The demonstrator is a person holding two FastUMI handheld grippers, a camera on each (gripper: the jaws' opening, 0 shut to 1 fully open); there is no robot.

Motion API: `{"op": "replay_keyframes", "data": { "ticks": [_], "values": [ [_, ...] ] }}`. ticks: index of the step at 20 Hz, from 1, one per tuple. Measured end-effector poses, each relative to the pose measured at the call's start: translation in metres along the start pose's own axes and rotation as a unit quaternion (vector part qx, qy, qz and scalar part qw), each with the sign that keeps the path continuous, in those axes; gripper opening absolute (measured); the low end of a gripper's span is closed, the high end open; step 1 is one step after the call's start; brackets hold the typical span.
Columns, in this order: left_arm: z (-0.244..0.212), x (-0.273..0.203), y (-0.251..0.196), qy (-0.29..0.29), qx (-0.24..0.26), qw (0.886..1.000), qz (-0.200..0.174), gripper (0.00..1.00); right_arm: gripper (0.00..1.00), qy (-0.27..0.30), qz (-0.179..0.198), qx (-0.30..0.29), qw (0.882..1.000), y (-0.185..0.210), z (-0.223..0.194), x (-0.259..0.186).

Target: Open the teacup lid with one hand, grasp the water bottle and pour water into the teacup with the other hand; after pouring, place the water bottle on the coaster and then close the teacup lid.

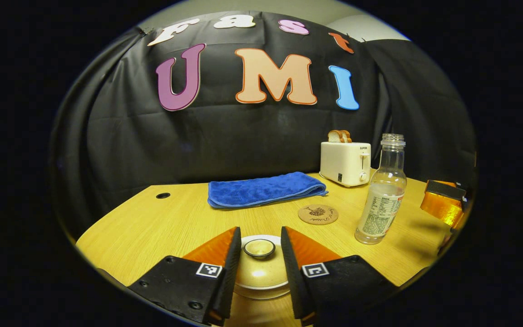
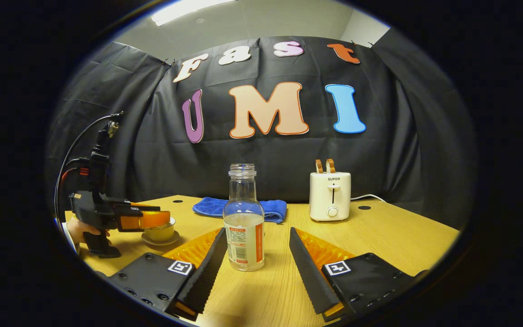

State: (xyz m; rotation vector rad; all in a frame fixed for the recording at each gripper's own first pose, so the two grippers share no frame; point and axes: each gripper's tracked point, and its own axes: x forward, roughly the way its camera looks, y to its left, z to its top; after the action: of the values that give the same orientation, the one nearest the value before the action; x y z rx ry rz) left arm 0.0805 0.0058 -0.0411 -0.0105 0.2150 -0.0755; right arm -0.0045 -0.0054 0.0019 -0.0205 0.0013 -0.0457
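On the light wooden table (image 1: 152,227), largest to smallest. Cream two-slot toaster (image 1: 345,163) with bread slices, at the back near the wall; the right gripper view also shows its white cord trailing right. Folded blue cloth towel (image 1: 266,190), left of the toaster. Clear plastic water bottle (image 2: 243,220), uncapped, upright, part filled; in the right gripper view it stands centred ahead of the right gripper (image 2: 254,254), whose fingers are spread wide and apart from it, with bare table to either side. Cream ceramic teacup (image 2: 160,232) on its saucer, at the table's left edge in that view. Cream domed teacup lid (image 1: 260,268), on the cup; the left gripper (image 1: 259,254) straddles it, fingers parted on both sides of the knob, contact not clear. Round cork coaster (image 1: 318,214), bare, between towel and bottle, seen from the left gripper.
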Motion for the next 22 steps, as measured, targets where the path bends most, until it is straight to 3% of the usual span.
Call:
{"op": "replay_keyframes", "data": {
  "ticks": [4,7,10,14,16,18,20,22],
  "values": [
    [0.001,0.001,0.0,-0.004,-0.002,1.0,0.001,0.3,0.89,0.0,0.0,0.0,1.0,0.0,0.0,0.0],
    [0.002,0.0,0.001,-0.007,-0.004,1.0,0.001,0.28,0.93,0.0,0.0,0.0,1.0,0.0,0.0,0.0],
    [0.006,-0.003,0.006,-0.019,-0.012,1.0,0.009,0.27,0.86,0.0,0.0,0.0,1.0,0.0,0.0,0.0],
    [0.011,-0.012,0.013,-0.045,-0.016,0.998,0.027,0.27,0.89,0.0,0.002,0.001,1.0,0.001,0.0,0.0],
    [0.01,-0.016,0.019,-0.044,-0.015,0.998,0.036,0.27,0.93,0.001,0.025,0.001,1.0,0.01,-0.001,0.0],
    [0.01,-0.023,0.025,-0.046,-0.013,0.998,0.045,0.27,0.85,0.003,0.045,0.003,0.999,0.016,-0.001,0.001],
    [0.008,-0.032,0.033,-0.047,-0.01,0.997,0.053,0.27,0.93,0.004,0.053,0.003,0.999,0.018,-0.001,0.004],
    [0.009,-0.042,0.042,-0.053,-0.01,0.997,0.063,0.27,0.89,0.004,0.062,0.004,0.998,0.022,-0.002,0.008]
  ]
}}
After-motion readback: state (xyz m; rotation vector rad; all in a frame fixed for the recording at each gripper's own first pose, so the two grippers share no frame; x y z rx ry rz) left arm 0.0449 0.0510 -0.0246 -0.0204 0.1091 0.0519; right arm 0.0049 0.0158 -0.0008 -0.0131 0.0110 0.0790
